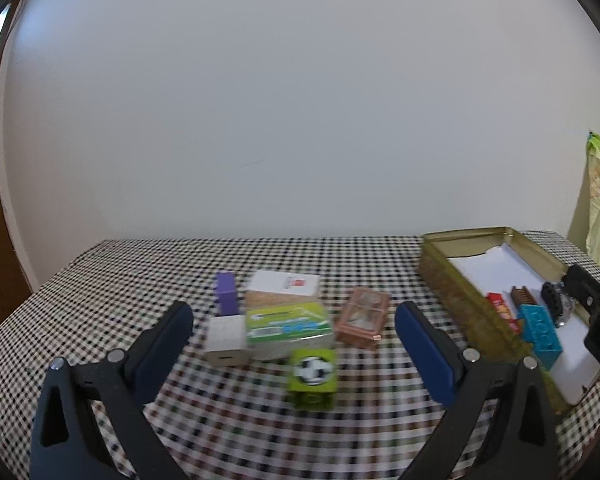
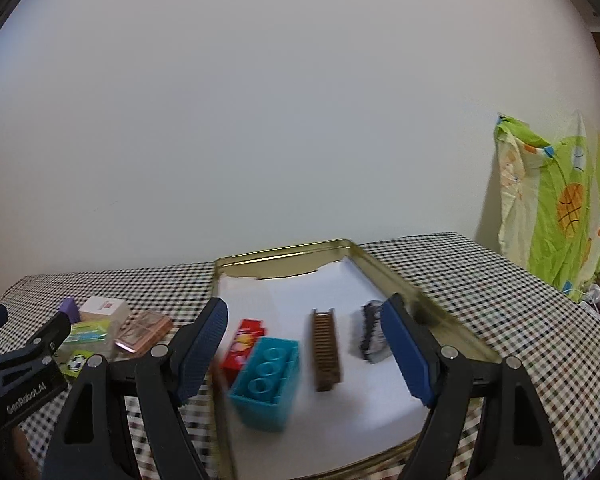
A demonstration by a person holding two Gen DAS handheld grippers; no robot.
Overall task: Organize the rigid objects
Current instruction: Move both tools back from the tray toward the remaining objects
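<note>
- Gold tin tray (image 2: pixel 384 268): one, on the right part of the checked counter (image 1: pixel 140 272); its long axis runs from the near edge toward the wall.
- In the tray, four pieces: one turquoise block (image 2: pixel 266 384), one red packet (image 2: pixel 242 350), one brown comb-like piece (image 2: pixel 326 350) lying lengthwise along the tray, one dark toy (image 2: pixel 370 336), too blurred to name.
- Left of the tray, a cluster of six: purple box (image 1: pixel 227 294), white-topped box (image 1: pixel 283 286), green box (image 1: pixel 288 324), small white box (image 1: pixel 226 340), copper box (image 1: pixel 363 317), football-printed block (image 1: pixel 312 376).
- Left hand-held gripper (image 1: pixel 294 340): jaws wide apart, nothing between the pads, aimed at the cluster.
- Right hand-held gripper (image 2: pixel 304 344): jaws spread, empty, over the tray.
</note>
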